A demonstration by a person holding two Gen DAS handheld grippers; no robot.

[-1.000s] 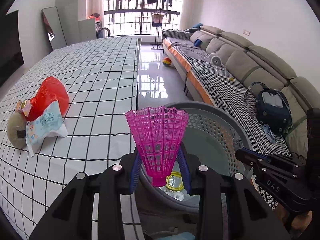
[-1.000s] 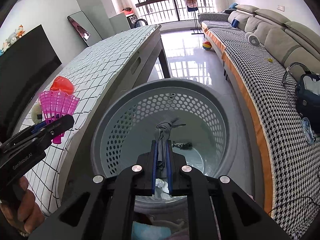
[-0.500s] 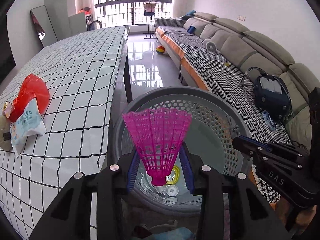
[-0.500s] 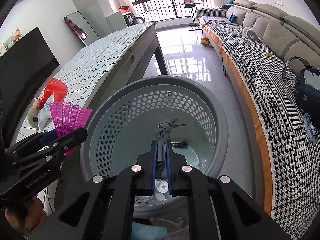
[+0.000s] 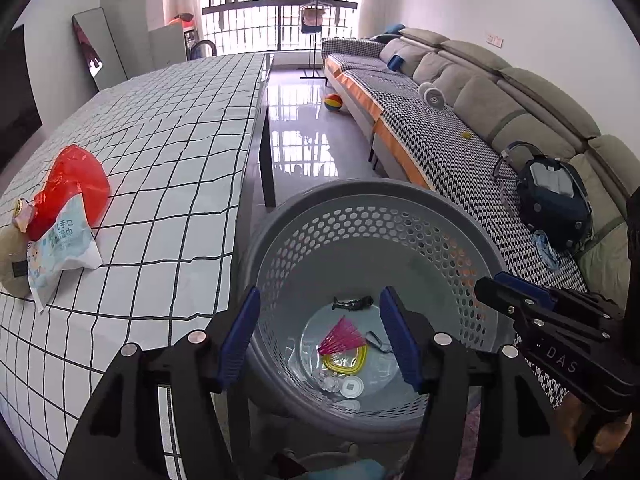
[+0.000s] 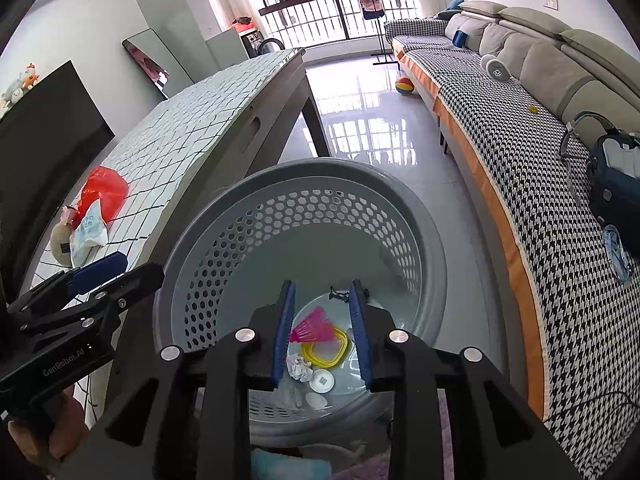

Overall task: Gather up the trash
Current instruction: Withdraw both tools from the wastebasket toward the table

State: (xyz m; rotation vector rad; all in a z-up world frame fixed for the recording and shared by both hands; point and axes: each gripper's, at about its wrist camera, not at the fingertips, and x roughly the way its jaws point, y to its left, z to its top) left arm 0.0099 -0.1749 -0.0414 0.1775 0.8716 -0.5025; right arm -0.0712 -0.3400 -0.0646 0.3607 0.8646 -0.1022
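Bright daylight is coming through the barred window (image 5: pixel 280 12) behind a desk (image 5: pixel 168 152) covered with a checked cloth; a long sofa (image 5: pixel 500 92) is lining the opposite wall. On the floor between them, a grey perforated basket (image 5: pixel 372 216) is standing just beside the desk edge. Both grippers are hovering over its opening. The left gripper (image 5: pixel 320 336) jaws have just been opening and are standing released, nothing between them. The right gripper (image 6: pixel 322 332) jaws have also just been opening, gripping nothing. A pink shuttlecock (image 5: pixel 342 338) is lying on the basket bottom, touching a yellow ring (image 6: pixel 326 348), with a dark scrap (image 5: pixel 352 303) near it. A red bag (image 5: pixel 72 184) and a wet-wipe pack (image 5: pixel 60 244) are lying on the desk.
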